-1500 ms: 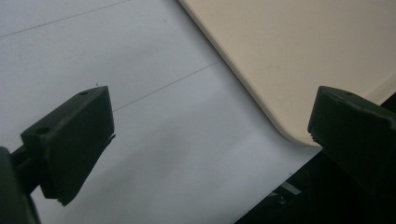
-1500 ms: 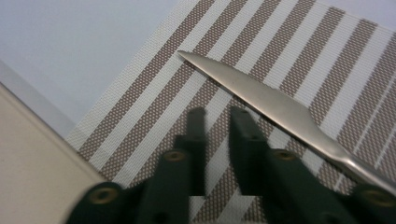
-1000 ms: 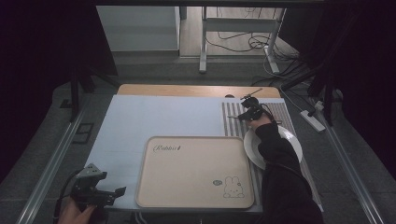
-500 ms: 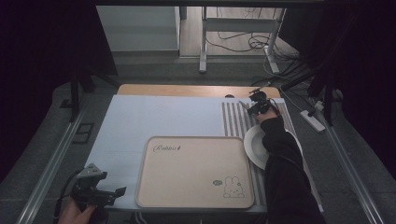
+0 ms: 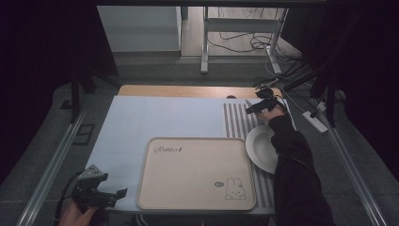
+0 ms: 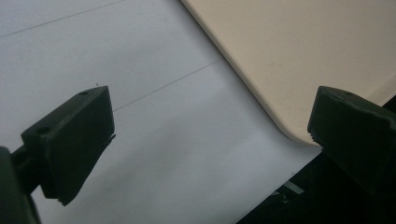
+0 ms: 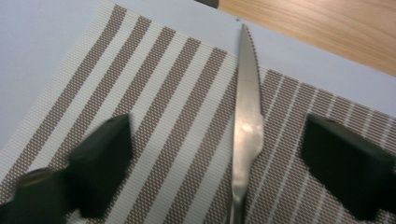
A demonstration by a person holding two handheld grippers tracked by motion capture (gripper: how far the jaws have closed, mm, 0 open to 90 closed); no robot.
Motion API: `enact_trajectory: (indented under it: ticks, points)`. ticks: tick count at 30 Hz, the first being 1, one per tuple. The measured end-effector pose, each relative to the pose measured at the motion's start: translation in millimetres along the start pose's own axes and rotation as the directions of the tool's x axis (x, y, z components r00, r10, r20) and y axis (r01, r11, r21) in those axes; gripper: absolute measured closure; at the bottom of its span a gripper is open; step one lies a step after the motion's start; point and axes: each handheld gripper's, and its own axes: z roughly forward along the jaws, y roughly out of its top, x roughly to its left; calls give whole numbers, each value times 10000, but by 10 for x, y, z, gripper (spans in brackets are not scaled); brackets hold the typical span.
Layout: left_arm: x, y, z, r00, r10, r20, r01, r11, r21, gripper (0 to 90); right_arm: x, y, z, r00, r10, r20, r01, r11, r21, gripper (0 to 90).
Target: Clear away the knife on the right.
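I'm holding the right gripper (image 5: 259, 107) out at the far right of the table, arm stretched in a dark sleeve (image 5: 294, 169), jaws pointing left over the striped placemat (image 7: 154, 107). Its jaws have just been opening and are standing wide now, the knife (image 7: 246, 126) lying flat on the placemat between them, neither pad touching it. The knife is running lengthwise toward the far edge, tip just reaching onto the pale blue sheet (image 5: 160, 120); its handle end is getting cut off at the bottom of the right gripper view. I'm keeping the left gripper (image 5: 101, 195) low at the near left corner, jaws spread wide and holding nothing, hovering over the blue sheet just beside the rounded corner of the beige tray (image 6: 299, 60). My left hand (image 5: 77, 216) is partly cropped by the frame's bottom. The white plate (image 5: 261, 148) is sitting near right, its right part hidden under my sleeve. Room is tight on the right between plate, tray and table edge; the blue sheet's left and far parts are lying bare. Surroundings are too dark to make out.
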Motion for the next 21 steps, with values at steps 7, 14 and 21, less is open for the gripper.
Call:
enact_trajectory:
  ticks: [7,14,21]
  points:
    - [-4,2,3,10000,17,-11,-17,10000,8,16,-64,-76,-86,9996,254,-114,-244,9962,838,0]
    - [-2,5,4,10000,24,-6,-24,10000,16,16,-169,-248,-11,9985,553,6,-550,9915,1180,0]
    - [-5,7,7,10000,26,-14,-26,10000,12,16,-268,-373,105,9966,734,374,-791,9800,1824,89]
